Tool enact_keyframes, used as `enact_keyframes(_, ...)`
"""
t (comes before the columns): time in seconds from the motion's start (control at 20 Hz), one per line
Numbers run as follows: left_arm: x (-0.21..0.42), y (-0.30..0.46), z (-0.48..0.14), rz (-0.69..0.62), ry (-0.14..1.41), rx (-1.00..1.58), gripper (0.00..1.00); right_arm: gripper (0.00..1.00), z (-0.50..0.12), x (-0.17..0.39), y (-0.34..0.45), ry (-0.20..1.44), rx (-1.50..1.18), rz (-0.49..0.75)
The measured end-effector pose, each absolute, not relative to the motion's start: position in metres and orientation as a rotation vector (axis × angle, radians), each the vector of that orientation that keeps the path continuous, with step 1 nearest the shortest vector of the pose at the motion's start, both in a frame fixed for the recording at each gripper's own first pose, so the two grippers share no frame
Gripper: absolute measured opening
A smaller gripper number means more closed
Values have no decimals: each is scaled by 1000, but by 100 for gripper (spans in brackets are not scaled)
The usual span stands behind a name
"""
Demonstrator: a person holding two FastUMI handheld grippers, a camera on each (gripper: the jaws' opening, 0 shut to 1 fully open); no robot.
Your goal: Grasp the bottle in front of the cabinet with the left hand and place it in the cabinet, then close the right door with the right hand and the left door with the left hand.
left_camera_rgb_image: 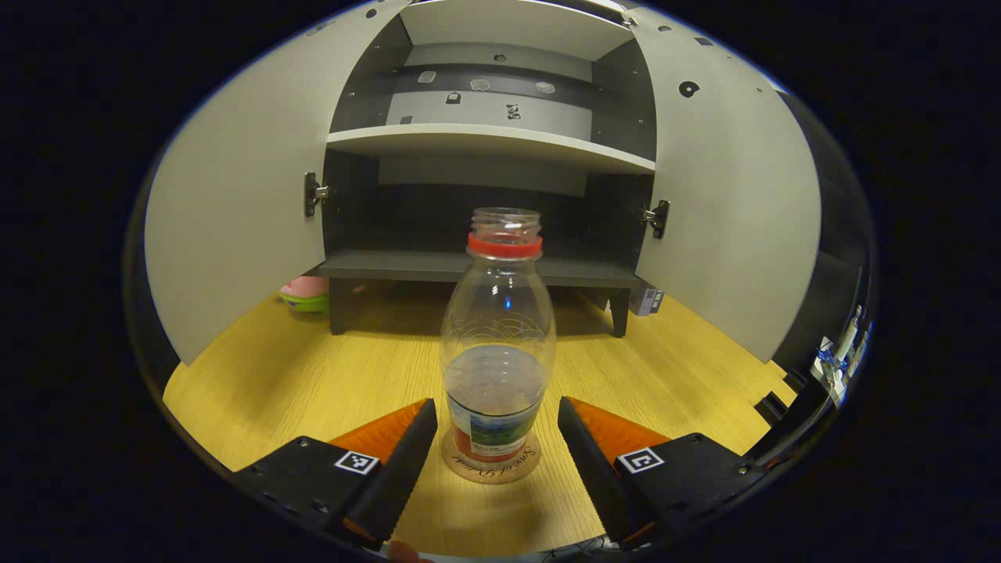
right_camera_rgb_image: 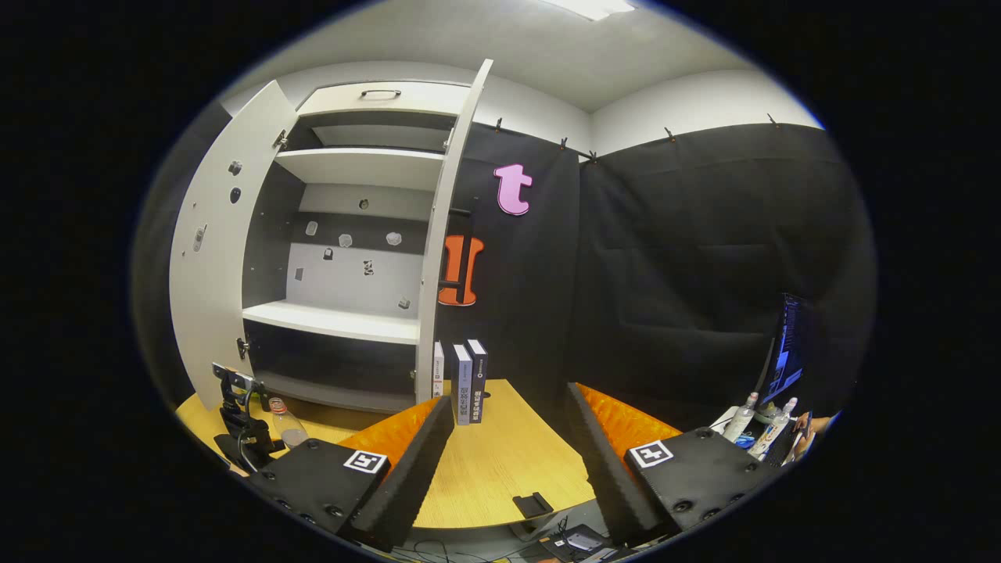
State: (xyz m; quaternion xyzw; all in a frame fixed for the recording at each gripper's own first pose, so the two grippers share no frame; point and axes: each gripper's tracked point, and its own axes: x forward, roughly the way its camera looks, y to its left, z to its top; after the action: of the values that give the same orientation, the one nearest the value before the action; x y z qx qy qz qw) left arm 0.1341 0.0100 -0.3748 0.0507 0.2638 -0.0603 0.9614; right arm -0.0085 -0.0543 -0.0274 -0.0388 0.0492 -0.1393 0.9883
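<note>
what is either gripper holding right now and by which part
Nothing. The left gripper is open around the bottle base, fingers apart from it; the right gripper is open.

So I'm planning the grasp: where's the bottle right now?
In the left gripper view, the bottle stands upright on a coaster on the table, between the open left gripper fingers, before the cabinet.

a recording booth set up like a lab, not a lived-in home. black cloth [right_camera_rgb_image: 704,258] hangs clipped along white walls behind a pale cabinet [right_camera_rgb_image: 344,313] with both doors open. the cabinet stands on a yellow wooden table [left_camera_rgb_image: 313,391]. right of the cabinet stand upright books [right_camera_rgb_image: 467,381]; farther right, a lit monitor [right_camera_rgb_image: 790,344] and small bottles [right_camera_rgb_image: 762,430].
</note>
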Motion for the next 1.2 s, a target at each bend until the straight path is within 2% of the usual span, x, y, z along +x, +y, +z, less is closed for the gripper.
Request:
enact_keyframes(0.3,148,13,-381,-96,559,90,93,96,-27,-7,-60,101,-79,-296)
enact_keyframes(0.35,149,16,-376,-92,554,104,81,97,-27,-7,-60,100,-79,-296)
enact_keyframes(0.4,150,16,-371,-95,555,116,76,97,-28,-5,-60,99,-79,-294)
enact_keyframes(0.75,149,21,-298,-117,535,180,76,96,-34,5,-47,100,-61,-248)
enact_keyframes(1.2,172,12,-147,-173,421,69,75,96,-48,9,-27,111,-51,-191)
